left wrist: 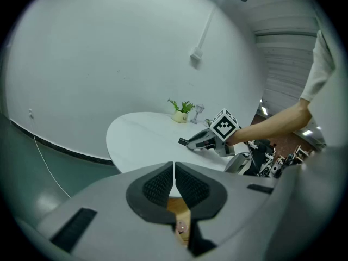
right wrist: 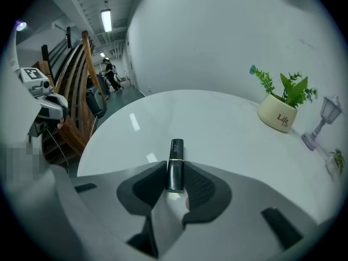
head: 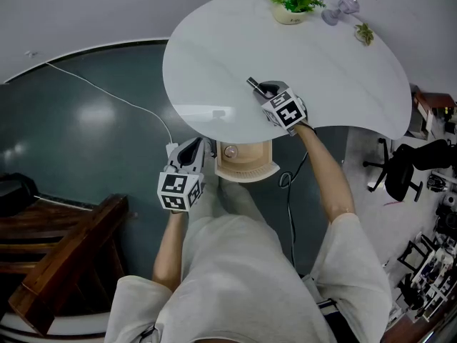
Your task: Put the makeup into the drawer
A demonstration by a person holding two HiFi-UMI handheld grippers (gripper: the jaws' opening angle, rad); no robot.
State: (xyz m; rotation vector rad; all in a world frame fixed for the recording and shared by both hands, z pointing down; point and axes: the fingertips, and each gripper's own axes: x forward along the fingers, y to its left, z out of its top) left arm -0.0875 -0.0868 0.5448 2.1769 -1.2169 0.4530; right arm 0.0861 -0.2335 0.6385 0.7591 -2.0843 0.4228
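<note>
Black lipstick tube (right wrist: 175, 159) resting on white round table (head: 214, 63), clamped between the pads of the right gripper (head: 260, 89), left gripper (left wrist: 174, 184) held with jaws pressed together (nothing between them), beside open wooden drawer (head: 246, 168) under the table's edge.

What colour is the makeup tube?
The tube is black; the right gripper view shows it best.

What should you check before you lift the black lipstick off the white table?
1. Lipstick sits between the right gripper's fingers: ok, pads touch both sides.
2. Drawer under the table is pulled out: ok.
3. Left gripper keeps off the drawer opening: ok, shut, empty, beside it.
4. Room inside the drawer: cannot tell, partly hidden under the table.
</note>
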